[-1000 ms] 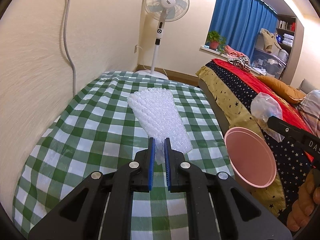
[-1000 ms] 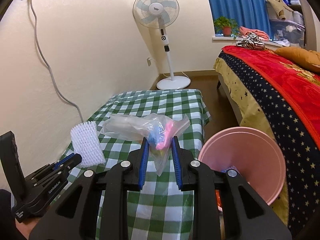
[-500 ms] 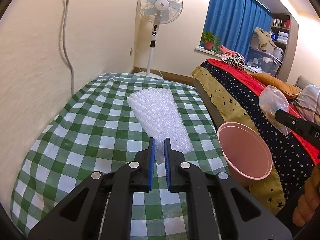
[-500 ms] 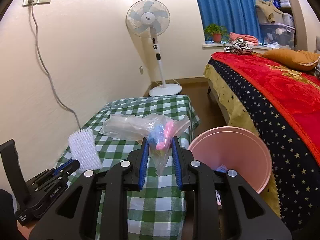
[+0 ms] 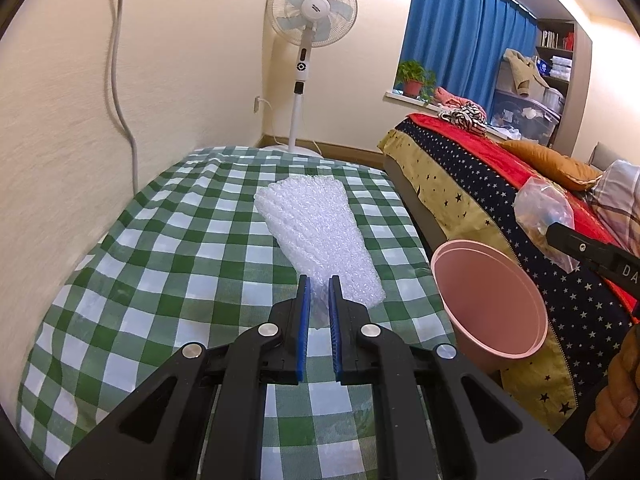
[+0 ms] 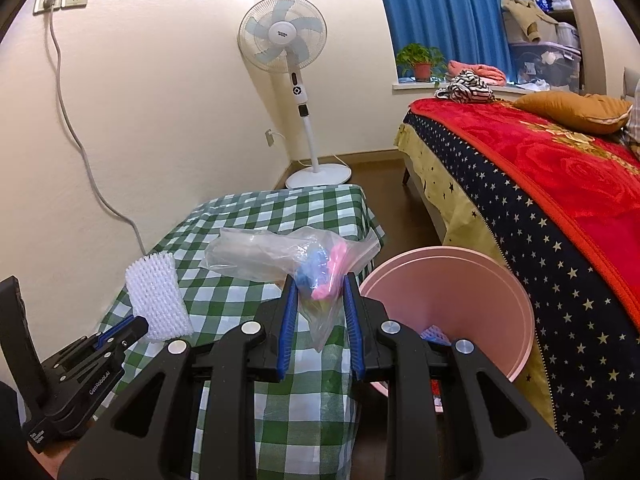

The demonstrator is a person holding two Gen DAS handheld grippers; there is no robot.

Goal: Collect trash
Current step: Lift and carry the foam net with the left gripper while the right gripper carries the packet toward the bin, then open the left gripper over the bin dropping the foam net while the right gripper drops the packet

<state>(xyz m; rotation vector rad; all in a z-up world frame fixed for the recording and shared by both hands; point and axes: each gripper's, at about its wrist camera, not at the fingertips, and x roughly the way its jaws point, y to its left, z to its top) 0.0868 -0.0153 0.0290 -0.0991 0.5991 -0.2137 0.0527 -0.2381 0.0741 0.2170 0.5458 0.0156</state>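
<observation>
My left gripper (image 5: 319, 286) is shut on the near end of a white bubble wrap sheet (image 5: 316, 232), which stretches out over the green checked table (image 5: 160, 264). The same sheet (image 6: 158, 296) and the left gripper (image 6: 132, 326) show at the left of the right wrist view. My right gripper (image 6: 319, 280) is shut on a clear plastic bag (image 6: 280, 254) with blue and pink bits inside, held in the air beside the table's edge. A pink bin (image 6: 452, 304) stands just right of the bag; in the left wrist view the bin (image 5: 488, 308) sits below the held bag (image 5: 542, 216).
A white standing fan (image 5: 310, 12) stands past the table's far end. A bed (image 6: 540, 184) with a red and starry cover runs along the right, close to the bin. A grey cable (image 6: 76, 136) hangs down the wall at the left. A hand (image 5: 616, 396) grips the right tool.
The right gripper with its bag has drifted a little, so the bin now sits closer under it. The left gripper still holds the bubble wrap in the same place.
</observation>
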